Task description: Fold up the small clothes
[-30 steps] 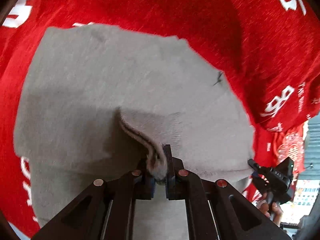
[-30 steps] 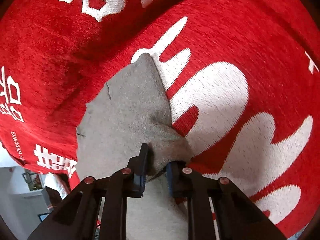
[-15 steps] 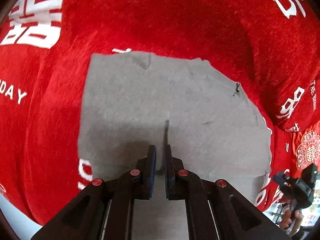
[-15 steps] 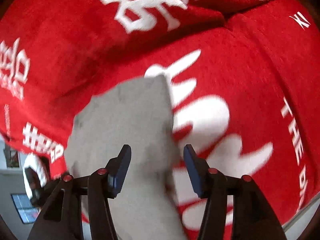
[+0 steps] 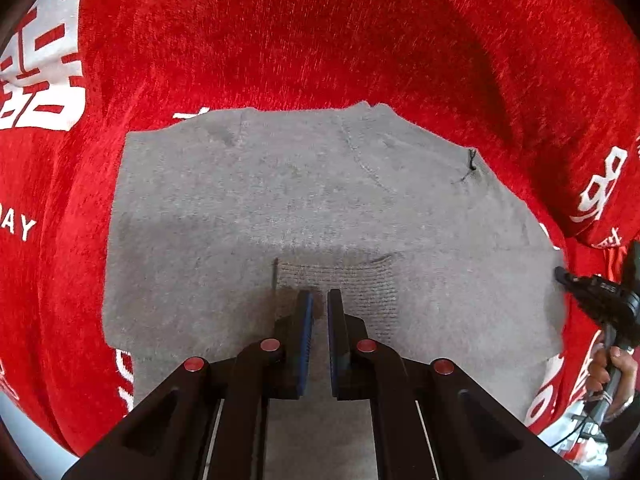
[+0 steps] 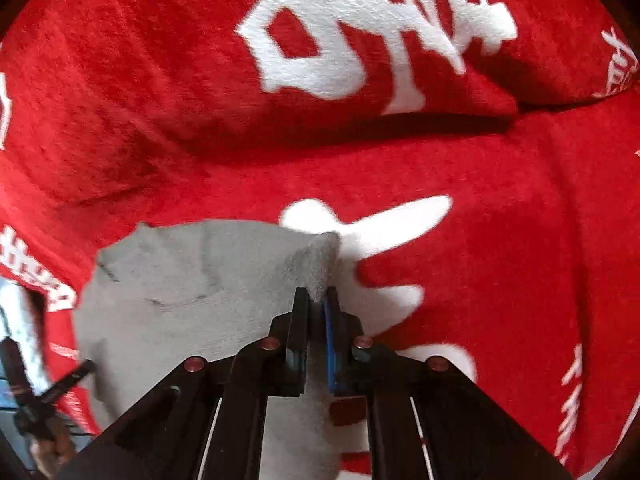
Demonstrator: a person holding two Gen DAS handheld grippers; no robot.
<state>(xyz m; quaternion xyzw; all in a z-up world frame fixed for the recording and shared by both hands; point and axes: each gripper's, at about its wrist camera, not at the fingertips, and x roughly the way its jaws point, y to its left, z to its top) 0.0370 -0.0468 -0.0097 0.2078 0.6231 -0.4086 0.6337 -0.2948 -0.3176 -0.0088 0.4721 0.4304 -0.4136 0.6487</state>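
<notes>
Right wrist view: right claw (image 6: 318, 300) clenched on grey garment (image 6: 192, 280) corner over red blanket (image 6: 500, 208); left claw (image 5: 317, 304) clenched empty.

Both wrist views look steeply down, close over the grey cloth (image 5: 304, 216) (image 6: 192, 280), their shared ground.

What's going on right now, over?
Left hand-held gripper shut, empty, above grey garment. Right hand-held gripper shut on garment's corner. Garment on red blanket. Nothing in the way.
</notes>
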